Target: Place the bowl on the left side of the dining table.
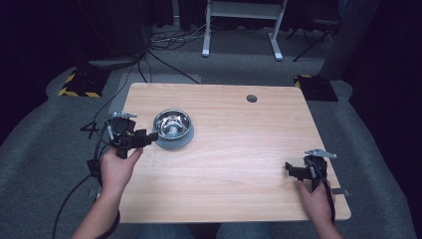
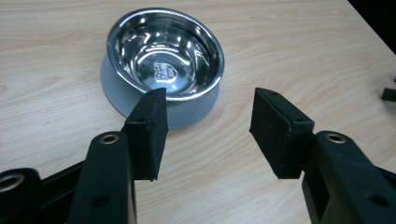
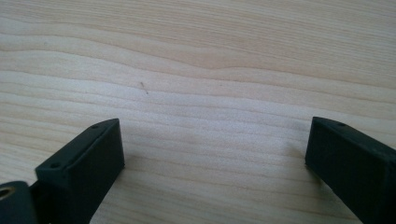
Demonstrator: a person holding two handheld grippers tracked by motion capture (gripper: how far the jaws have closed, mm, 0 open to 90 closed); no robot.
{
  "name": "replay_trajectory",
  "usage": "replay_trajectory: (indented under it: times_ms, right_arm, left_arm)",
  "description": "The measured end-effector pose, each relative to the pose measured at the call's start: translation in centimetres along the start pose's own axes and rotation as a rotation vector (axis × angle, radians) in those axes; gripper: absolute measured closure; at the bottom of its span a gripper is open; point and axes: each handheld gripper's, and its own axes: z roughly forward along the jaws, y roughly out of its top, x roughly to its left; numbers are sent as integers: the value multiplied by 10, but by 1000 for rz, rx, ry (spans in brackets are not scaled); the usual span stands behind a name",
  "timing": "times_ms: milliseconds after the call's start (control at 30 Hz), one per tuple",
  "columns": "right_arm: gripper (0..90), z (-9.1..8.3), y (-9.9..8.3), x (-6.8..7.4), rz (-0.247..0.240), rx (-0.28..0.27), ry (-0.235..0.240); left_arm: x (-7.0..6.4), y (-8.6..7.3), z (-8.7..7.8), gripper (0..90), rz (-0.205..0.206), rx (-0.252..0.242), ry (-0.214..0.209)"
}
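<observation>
**Bowl on the table, both grippers spread**

A shiny steel bowl (image 1: 172, 125) with a grey base stands upright on the wooden table (image 1: 239, 164), in its left half. The left gripper (image 1: 149, 136) sits just left of the bowl, jaws wide apart with nothing between them, one jaw close to the bowl's grey base. The right gripper (image 1: 290, 169) lies well to the right of the bowl, jaws spread wide over bare wood.

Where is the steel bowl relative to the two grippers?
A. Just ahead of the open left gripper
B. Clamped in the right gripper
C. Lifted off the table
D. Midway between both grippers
A: the steel bowl sits on the table just beyond the open left gripper, whose jaws hold nothing.
</observation>
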Motion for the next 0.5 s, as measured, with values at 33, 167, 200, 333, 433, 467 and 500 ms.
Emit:
replay_trajectory:
  times_ms: [33,167,200,333,433,467,500]
  right_arm:
    - [42,0,0,0,-4,0,-1]
    - [42,0,0,0,-3,-1,-1]
    - [42,0,0,0,-1,0,0]
    - [42,0,0,0,-3,-1,-1]
    - [42,0,0,0,-2,0,0]
    - [42,0,0,0,-3,-1,0]
    - [42,0,0,0,-3,-1,-1]
  left_arm:
    - [-2,-5,-1,462,14,-2,-11]
    - [-5,-18,-3,461,44,-22,-25]
    - [-5,-20,-4,459,42,-17,-37]
    - [-9,-29,-5,456,49,-27,-55]
    - [-13,-38,-8,455,58,-57,-64]
    - [-14,-41,-9,454,54,-65,-77]
    - [-15,-43,-8,451,63,-59,-86]
